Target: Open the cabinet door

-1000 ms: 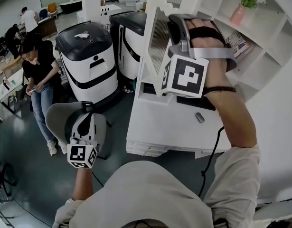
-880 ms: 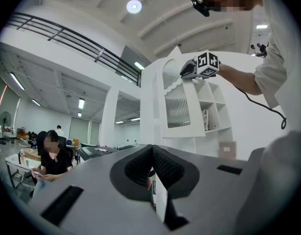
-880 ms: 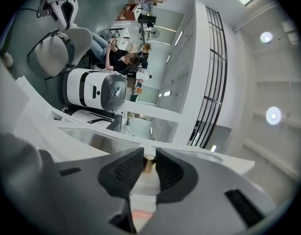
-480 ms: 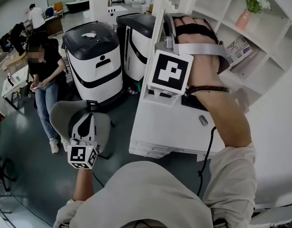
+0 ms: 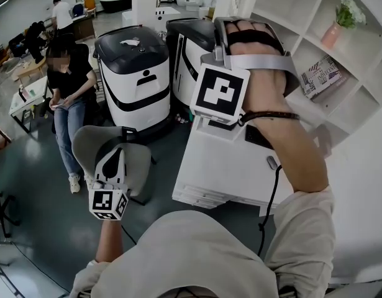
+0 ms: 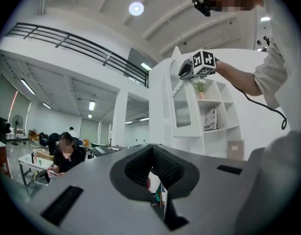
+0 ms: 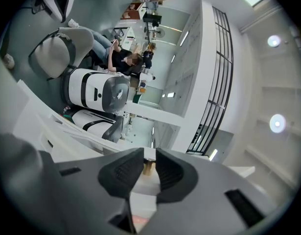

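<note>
Near the person, the left gripper (image 6: 151, 150) is held low, its jaws together on nothing. Farther and higher, the right gripper (image 7: 149, 156) is clamped on the brass knob (image 7: 149, 167) of the cabinet door (image 6: 182, 112). Only its own view shows this grip, because in the head view the marker cube (image 5: 219, 93) hides it. The left gripper view shows the door standing out from the white cabinet (image 6: 216, 106).

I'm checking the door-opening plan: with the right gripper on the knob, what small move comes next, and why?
Probably pull the knob outward along the hinge arc, grip unchanged. The right gripper is closed on the small brass knob, and the cabinet door looks only partly open.
</note>
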A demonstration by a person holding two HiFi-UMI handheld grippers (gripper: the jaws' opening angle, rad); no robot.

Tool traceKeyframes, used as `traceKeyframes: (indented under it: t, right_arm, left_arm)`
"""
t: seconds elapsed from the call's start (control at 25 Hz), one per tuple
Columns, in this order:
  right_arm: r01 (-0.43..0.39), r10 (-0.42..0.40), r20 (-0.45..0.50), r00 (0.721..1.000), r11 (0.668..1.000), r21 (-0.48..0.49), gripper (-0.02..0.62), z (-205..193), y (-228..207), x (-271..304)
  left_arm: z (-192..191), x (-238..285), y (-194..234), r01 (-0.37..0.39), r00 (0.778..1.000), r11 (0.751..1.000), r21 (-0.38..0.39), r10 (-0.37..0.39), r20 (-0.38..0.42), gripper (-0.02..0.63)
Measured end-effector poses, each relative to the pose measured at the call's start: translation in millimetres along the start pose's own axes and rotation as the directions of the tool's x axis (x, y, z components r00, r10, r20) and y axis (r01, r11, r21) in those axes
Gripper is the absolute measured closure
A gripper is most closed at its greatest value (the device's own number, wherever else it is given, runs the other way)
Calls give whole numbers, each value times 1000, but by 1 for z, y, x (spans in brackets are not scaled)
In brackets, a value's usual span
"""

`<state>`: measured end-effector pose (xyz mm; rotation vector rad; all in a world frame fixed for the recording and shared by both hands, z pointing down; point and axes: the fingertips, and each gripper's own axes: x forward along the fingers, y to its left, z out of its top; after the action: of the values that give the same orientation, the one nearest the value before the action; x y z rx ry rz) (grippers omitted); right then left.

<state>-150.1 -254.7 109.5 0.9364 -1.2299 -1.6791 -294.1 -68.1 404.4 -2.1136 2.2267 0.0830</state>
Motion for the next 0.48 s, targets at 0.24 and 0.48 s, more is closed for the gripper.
traceKeyframes:
  t: [0.24,0.48]
  right_arm:
    - [-3,4,27,1000,1000,-16,531,16,-2,1]
    - [8,-7,54,999,999,-32,592,28,-4,3]
  left_arm:
    - [-3,-14,12,-45,999,999,-5,45,-7,609]
    - [-5,-23,19,-79,997,997,-6,79,-12,609]
